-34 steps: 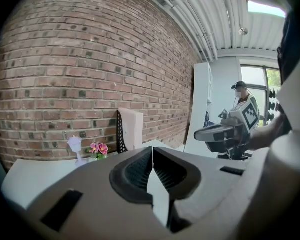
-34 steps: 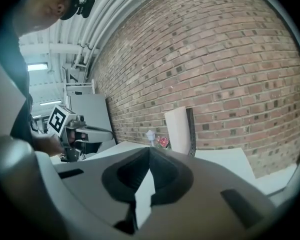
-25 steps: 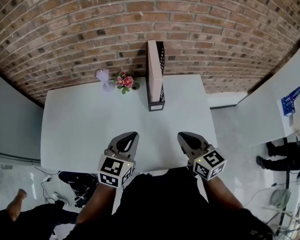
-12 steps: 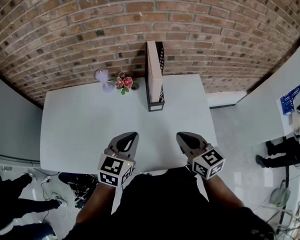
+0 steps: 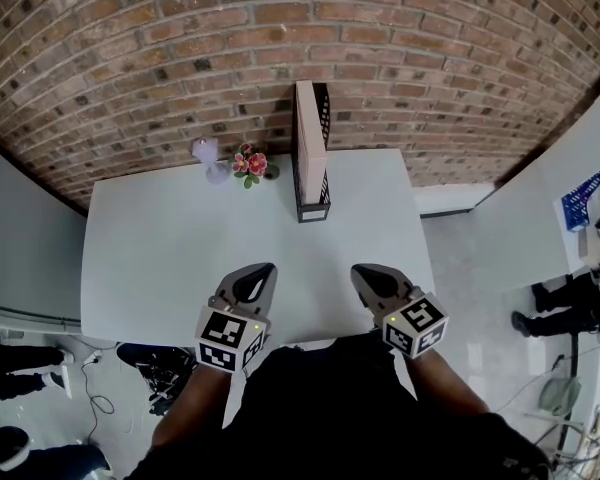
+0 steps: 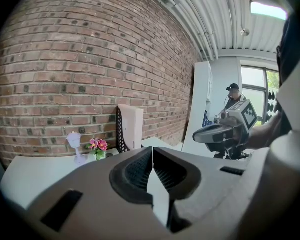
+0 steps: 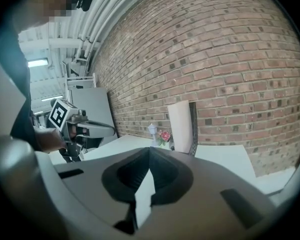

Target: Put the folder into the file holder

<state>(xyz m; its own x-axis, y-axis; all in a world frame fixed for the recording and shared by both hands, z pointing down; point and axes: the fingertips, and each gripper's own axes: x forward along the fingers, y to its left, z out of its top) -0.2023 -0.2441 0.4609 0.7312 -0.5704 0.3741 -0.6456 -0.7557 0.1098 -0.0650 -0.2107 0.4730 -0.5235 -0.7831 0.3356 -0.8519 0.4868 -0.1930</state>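
Note:
A pale pink folder point(image 5: 307, 143) stands upright inside the black mesh file holder point(image 5: 321, 183) at the far edge of the white table point(image 5: 170, 248), against the brick wall. The folder point(image 6: 133, 126) and holder point(image 6: 120, 134) also show in the left gripper view, and the folder point(image 7: 180, 125) in its holder point(image 7: 192, 129) shows in the right gripper view. My left gripper point(image 5: 263, 271) hovers shut and empty over the table's near edge. My right gripper point(image 5: 362, 273) is beside it, also shut and empty. Both are well short of the holder.
A small pot of pink flowers point(image 5: 250, 164) and a pale lilac lamp-shaped ornament point(image 5: 211, 158) stand left of the holder. Cables and a dark bag point(image 5: 155, 363) lie on the floor at the left. A person point(image 5: 570, 308) sits at the far right.
Both grippers have stayed nearly still; the right one drifted slightly left. A person on the floor at the left has moved out toward the frame edge.

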